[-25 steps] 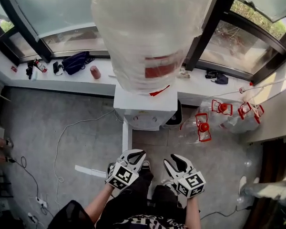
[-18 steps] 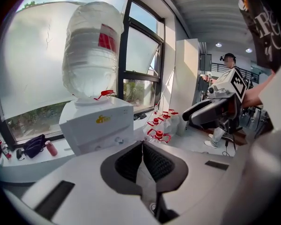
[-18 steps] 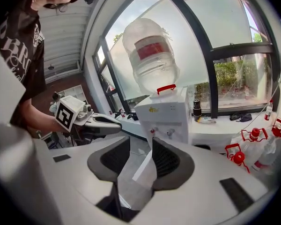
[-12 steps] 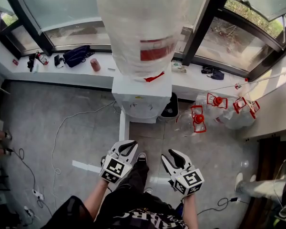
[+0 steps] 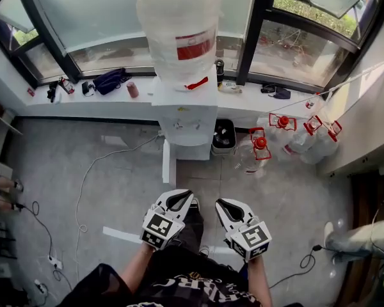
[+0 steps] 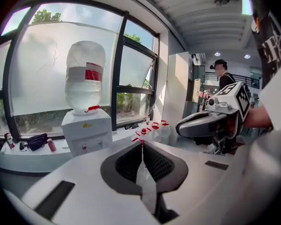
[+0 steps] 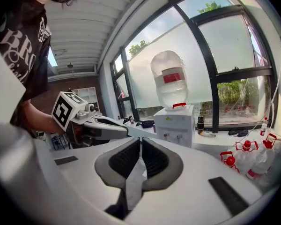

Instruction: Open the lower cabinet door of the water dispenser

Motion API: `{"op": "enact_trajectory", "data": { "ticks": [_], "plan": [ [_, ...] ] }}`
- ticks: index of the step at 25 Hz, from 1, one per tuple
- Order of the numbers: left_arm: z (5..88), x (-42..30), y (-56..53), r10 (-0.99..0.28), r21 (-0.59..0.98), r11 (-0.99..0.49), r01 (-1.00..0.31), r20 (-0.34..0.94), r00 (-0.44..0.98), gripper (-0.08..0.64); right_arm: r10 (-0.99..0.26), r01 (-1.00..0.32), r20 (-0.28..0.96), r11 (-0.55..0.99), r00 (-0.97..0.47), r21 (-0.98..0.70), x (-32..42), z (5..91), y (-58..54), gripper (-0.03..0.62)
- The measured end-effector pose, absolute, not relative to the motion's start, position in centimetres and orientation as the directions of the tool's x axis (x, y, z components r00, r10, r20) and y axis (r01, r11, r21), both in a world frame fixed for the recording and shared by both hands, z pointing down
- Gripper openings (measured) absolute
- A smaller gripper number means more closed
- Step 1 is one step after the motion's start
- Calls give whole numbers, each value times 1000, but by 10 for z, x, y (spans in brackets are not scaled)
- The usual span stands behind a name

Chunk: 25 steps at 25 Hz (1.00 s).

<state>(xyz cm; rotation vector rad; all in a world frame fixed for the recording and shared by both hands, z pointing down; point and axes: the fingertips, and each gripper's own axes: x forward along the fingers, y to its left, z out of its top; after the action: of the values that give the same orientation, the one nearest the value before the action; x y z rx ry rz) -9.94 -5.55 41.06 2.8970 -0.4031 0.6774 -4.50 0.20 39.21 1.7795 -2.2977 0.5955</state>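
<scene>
The left gripper has ribbed black pads pressed together, empty. The right gripper jaws are closing on nothing. The boxy white water dispenser stands well ahead of both.

nothing reads clearly: shirt print cut off, red label on the bottle too small.

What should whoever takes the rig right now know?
Left gripper: jaws together, empty.
Right gripper: jaws closing, nothing between them.
Both are held well short of the water dispenser, which stands against the window ledge.
Lower cabinet door: seen edge-on, it looks swung open toward us.
Done: the door seems open.
Left: confirm from a lower angle.
</scene>
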Motion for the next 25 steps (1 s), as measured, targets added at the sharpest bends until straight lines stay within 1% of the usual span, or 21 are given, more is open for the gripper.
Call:
{"op": "enact_trajectory", "data": {
  "ticks": [1,2,6,10,19,25],
  "plan": [
    [408,-104,-39,-223,78,-955,-287,447,866,20,-891,-958,365,207,-269,-199,-50,386,13,19],
    [405,-109,-24,-221,83,-955,-286,443,869,20,-893,-958,360,212,-271,-194,-56,380,24,15],
    [392,-128,23,-234,91,-950,-299,427,873,20,-887,-951,349,254,-301,-176,-82,368,64,14],
    [379,-138,53,-244,60,-954,-295,419,875,20,-898,-949,316,262,-307,-175,-94,358,90,14],
    [346,-155,78,-275,-7,-956,-293,375,885,20,-927,-958,250,252,-279,-135,-96,333,114,14],
    [335,-161,90,-266,-20,-961,-277,342,901,20,-932,-963,244,249,-268,-107,-105,326,127,14]
  ]
}}
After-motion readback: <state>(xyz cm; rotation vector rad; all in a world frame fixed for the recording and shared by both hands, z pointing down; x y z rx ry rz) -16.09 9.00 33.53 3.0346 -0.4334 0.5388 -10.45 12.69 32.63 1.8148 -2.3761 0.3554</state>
